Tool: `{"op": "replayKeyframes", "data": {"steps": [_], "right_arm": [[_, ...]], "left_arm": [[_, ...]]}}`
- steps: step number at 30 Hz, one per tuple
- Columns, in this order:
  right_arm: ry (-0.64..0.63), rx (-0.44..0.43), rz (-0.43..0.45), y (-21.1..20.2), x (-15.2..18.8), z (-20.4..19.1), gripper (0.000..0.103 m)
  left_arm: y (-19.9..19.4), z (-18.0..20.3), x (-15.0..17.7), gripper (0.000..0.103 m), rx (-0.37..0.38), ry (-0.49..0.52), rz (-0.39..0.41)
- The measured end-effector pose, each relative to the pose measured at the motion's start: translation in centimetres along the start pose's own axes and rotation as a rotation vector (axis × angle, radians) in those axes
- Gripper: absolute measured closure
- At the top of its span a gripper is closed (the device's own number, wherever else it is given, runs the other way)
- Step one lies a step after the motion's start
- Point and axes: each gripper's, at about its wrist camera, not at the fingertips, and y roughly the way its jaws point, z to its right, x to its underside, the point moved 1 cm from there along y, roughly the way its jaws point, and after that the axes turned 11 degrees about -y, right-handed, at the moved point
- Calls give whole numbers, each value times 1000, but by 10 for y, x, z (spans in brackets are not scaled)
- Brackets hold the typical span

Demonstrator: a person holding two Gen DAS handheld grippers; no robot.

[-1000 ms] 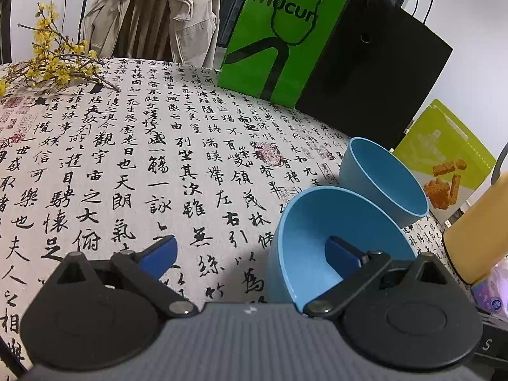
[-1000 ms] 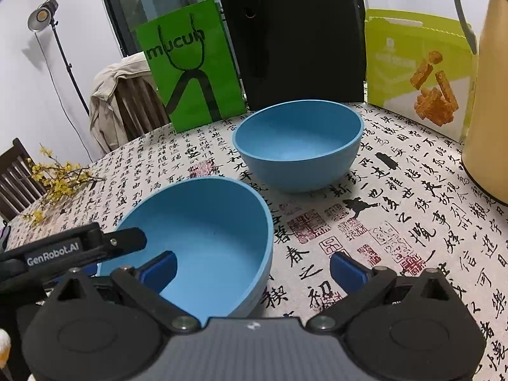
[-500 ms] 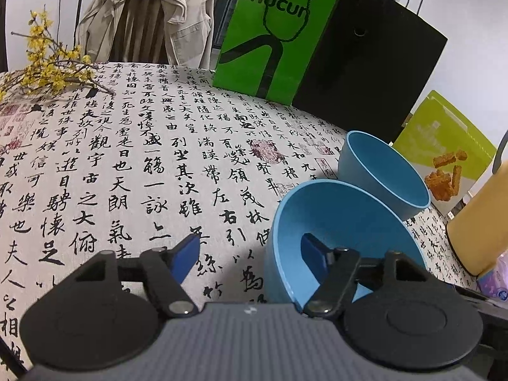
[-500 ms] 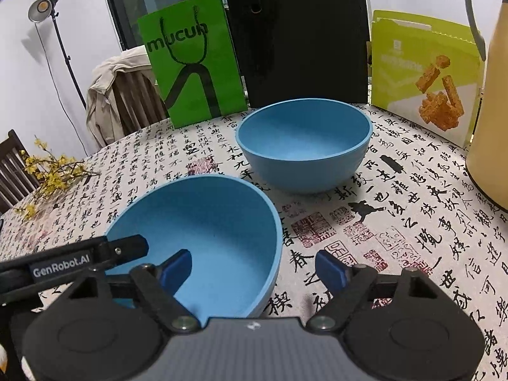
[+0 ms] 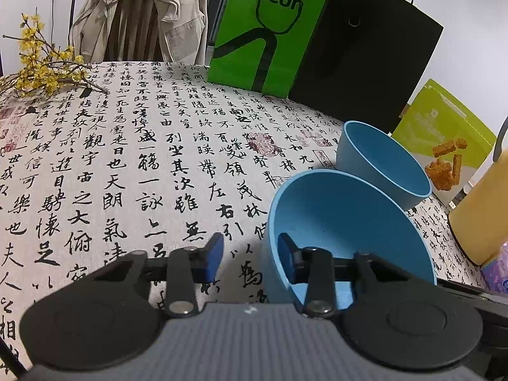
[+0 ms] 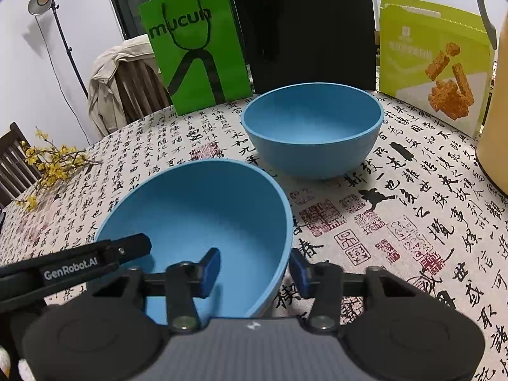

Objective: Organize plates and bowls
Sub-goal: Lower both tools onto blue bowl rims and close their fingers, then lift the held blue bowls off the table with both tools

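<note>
While both tongs straddle opposite sides of the near blue bowl (image 6: pixel 203 222), the step in hand is the two-handed grasp of it. The left tongs (image 5: pixel 250 254) have one pad inside the bowl and one outside its left wall; their jaws have just been closing, yet the outer pad shows a clear gap to the wall, so they are not yet pinching it. The right tongs (image 6: pixel 254 270) have also just been closing across the bowl's right wall, inner pad in the hollow, outer pad just beside the rim; a narrow gap seems to remain there too. This bowl sits on the calligraphy-print worktop (image 6: pixel 397 216), seemingly tilted, just in front of the second blue bowl (image 6: pixel 312 130), which stands upright by the green paper bag (image 6: pixel 197 47) and black bag (image 6: pixel 304 25).

Next, I judge, both grips must finish closing evenly on the thin walls, then lift together and carry the bowl over the second one for nesting, keeping clear of the yellow jug (image 6: pixel 495 133).
</note>
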Motion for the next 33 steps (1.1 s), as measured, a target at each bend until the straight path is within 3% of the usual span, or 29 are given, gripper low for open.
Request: {"op": "replayKeyframes", "data": {"steps": [11,21,33], "right_arm": [[-38,30,-5,0,1,-2,81],[-81,58,8,-1,2,-8,89],[-99,79,26,-5,2,-12,91]], "left_arm": [[0,3,2,85,6,26,2],[-1,9,4,87,-10,65,19],[-6,12,6,87,-27,87,44]]}}
